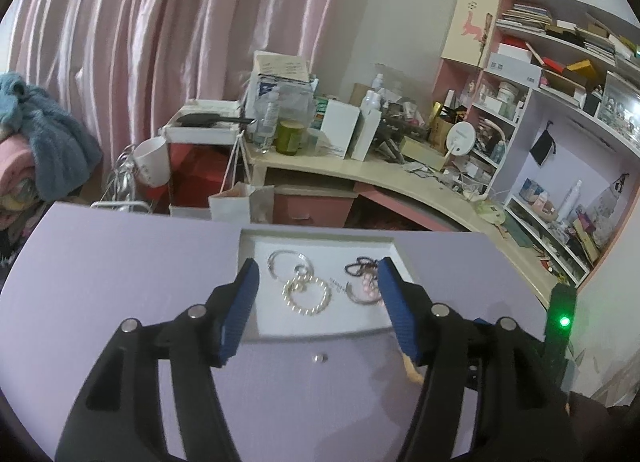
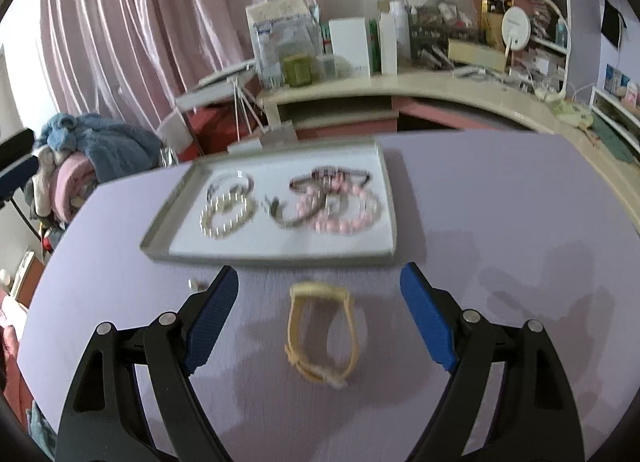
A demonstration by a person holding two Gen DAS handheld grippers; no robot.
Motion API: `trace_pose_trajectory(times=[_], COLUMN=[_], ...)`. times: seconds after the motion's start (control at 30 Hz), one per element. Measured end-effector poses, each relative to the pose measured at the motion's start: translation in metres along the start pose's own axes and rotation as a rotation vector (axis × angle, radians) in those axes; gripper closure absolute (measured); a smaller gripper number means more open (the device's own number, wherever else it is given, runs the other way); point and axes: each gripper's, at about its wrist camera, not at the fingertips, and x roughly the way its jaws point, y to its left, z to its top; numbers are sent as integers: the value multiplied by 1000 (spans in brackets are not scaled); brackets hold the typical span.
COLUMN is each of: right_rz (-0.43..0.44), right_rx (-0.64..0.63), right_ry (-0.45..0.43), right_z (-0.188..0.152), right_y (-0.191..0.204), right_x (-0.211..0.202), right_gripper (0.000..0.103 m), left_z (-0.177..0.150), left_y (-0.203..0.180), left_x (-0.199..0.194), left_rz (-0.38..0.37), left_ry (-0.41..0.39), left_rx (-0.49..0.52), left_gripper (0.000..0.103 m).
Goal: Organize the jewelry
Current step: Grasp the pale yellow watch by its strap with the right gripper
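Observation:
A shallow grey tray [image 2: 160, 238] with a white floor sits on the purple table. It holds a pearl bracelet [image 2: 226, 218], a silver bangle [image 2: 230, 182], a pink bead bracelet [image 2: 346, 216] and a dark bead strand [image 2: 332, 174]. A yellow watch [image 2: 320, 332] lies on the table in front of the tray, between the fingers of my open, empty right gripper [image 2: 316, 280]. My left gripper [image 1: 318, 272] is open and empty above the tray [image 1: 320, 332]; the pearl bracelet [image 1: 308, 296] and the silver bangle [image 1: 286, 264] show between its fingers.
A small silver ring-like piece [image 1: 320, 358] lies on the purple table [image 1: 120, 262] just before the tray; it also shows in the right wrist view [image 2: 195, 284]. Behind stand a cluttered desk [image 2: 420, 82], shelves [image 1: 560, 102], pink curtains and a clothes pile [image 2: 80, 158].

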Motion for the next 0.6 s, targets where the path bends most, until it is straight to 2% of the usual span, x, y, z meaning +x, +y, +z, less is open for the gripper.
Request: trace_pose_trajectory(times=[0.33,0.6], right_rz=[-52,-89], right_rx=[3,-5], right_ry=[75,112], right_z=[-34,-41], right_y=[1,2], right_x=[24,36], right_gripper=[18,21], left_z=[-45,-67], left_y=[14,14], left_x=[-32,-44], left_rz=[69,99], left_ry=[-7,4], left_rx=[-85,-86], left_gripper=[28,26])
